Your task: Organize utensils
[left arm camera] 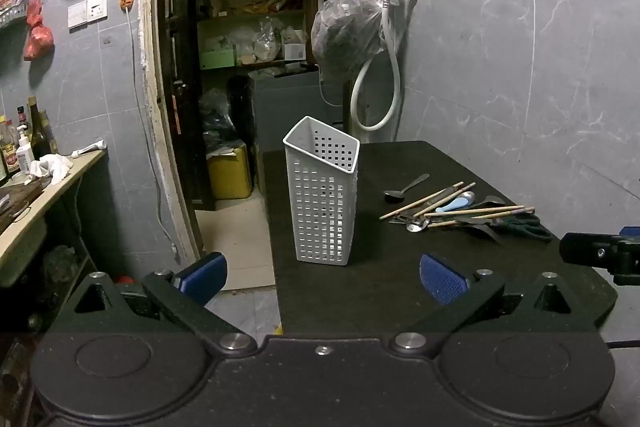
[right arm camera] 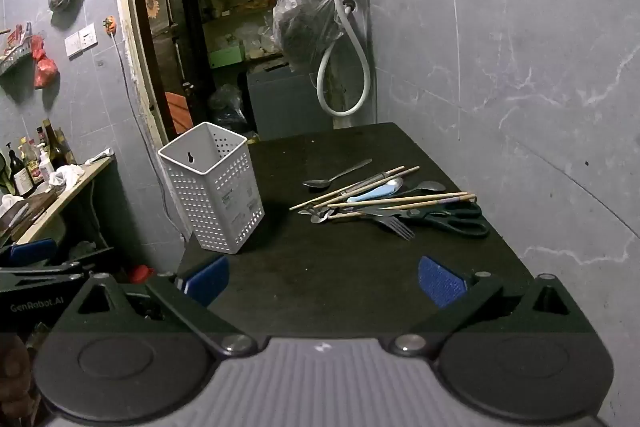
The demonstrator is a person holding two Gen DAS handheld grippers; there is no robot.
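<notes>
A white perforated utensil holder (left arm camera: 322, 199) stands upright and empty on the black table (left arm camera: 400, 287); it also shows in the right wrist view (right arm camera: 216, 195). A pile of utensils (right arm camera: 394, 203) lies to its right: wooden chopsticks (right arm camera: 400, 201), a metal spoon (right arm camera: 332, 177), a blue-handled spoon (right arm camera: 372, 193), a fork (right arm camera: 394, 225) and black scissors (right arm camera: 452, 219). The pile also shows in the left wrist view (left arm camera: 460, 209). My left gripper (left arm camera: 322, 279) is open and empty in front of the holder. My right gripper (right arm camera: 324, 281) is open and empty, short of the pile.
A wall stands right of the table (right arm camera: 520, 67). A hose (left arm camera: 380, 95) and a dark bag (left arm camera: 346, 35) hang behind it. A doorway with shelves (left arm camera: 248, 27) lies beyond. A counter with bottles (left arm camera: 36, 163) is at the left. The right gripper's body shows at the right edge (left arm camera: 600, 253).
</notes>
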